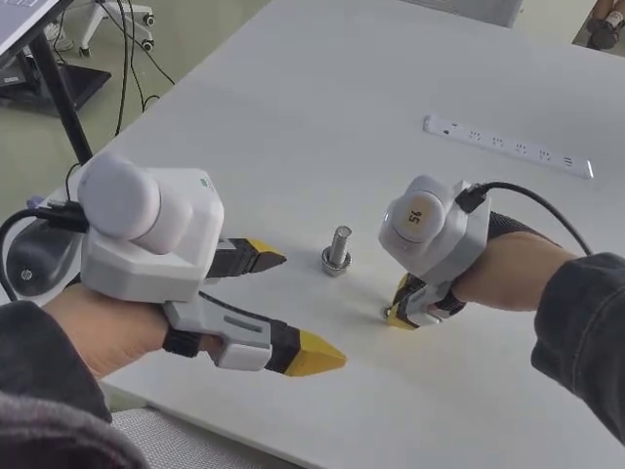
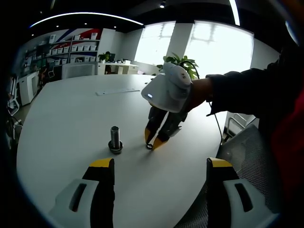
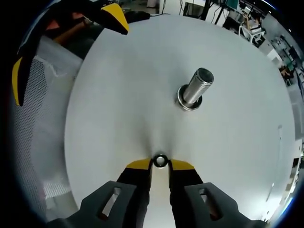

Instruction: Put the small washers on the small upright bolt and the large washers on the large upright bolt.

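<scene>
One steel bolt [image 1: 337,248] stands upright on the white table [image 1: 293,107], with a wider ring-like base; it also appears as the bolt [image 2: 115,138] and the bolt [image 3: 194,88]. My right gripper [image 3: 160,164] points down at the table just right of the bolt, shut on a small washer [image 3: 160,160] that rests on the tabletop. In the head view the right gripper [image 1: 398,315] holds the washer [image 1: 388,314] at its tips. My left gripper [image 2: 160,164] hovers open, with nothing between its fingers, near the table's front edge, left of the bolt, as the left gripper [image 1: 293,307].
A white power strip [image 1: 508,147] lies at the far right of the table. The table's front edge [image 1: 195,415] runs just below the left gripper. A stand [image 1: 59,93] and cables are on the floor at the left. Shelves [image 2: 71,50] line the back of the room.
</scene>
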Demonstrator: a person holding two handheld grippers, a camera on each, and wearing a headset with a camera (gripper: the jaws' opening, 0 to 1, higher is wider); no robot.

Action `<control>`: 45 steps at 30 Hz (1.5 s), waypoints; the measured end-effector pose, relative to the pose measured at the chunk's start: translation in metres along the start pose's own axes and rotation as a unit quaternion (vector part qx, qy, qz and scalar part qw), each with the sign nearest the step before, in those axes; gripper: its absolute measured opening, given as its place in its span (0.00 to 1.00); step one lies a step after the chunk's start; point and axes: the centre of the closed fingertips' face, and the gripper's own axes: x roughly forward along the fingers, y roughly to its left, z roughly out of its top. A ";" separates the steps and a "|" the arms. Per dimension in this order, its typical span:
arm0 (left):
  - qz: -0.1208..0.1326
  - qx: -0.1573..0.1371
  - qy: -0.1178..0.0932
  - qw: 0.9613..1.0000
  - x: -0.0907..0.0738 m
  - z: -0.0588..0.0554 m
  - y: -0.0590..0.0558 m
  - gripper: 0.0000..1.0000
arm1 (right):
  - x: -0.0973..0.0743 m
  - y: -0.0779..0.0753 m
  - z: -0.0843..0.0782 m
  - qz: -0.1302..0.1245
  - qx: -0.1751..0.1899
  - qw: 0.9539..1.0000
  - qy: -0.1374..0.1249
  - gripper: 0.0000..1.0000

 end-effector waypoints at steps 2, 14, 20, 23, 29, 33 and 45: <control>0.000 0.000 0.000 1.000 0.000 0.000 0.000 0.79 | 0.000 0.000 0.000 0.001 -0.002 1.000 0.000 0.15; -0.001 0.001 0.002 1.000 0.001 0.000 -0.001 0.79 | 0.000 0.001 0.000 -0.004 0.004 1.000 -0.007 0.14; -0.001 0.001 0.001 1.000 0.001 0.000 -0.001 0.79 | -0.003 0.005 -0.004 -0.004 0.003 1.000 -0.005 0.14; -0.002 0.003 0.001 1.000 0.001 0.001 -0.001 0.79 | -0.004 0.007 -0.005 -0.003 0.008 1.000 -0.006 0.14; -0.004 0.005 0.001 1.000 0.001 0.001 -0.002 0.79 | -0.009 0.012 -0.009 -0.001 0.010 1.000 -0.006 0.14; -0.005 0.006 0.002 1.000 0.002 0.001 -0.002 0.79 | -0.014 0.015 -0.011 -0.002 0.013 1.000 -0.008 0.14; -0.007 0.009 0.002 1.000 0.003 0.004 -0.004 0.79 | -0.025 0.026 -0.026 -0.005 0.024 1.000 -0.014 0.14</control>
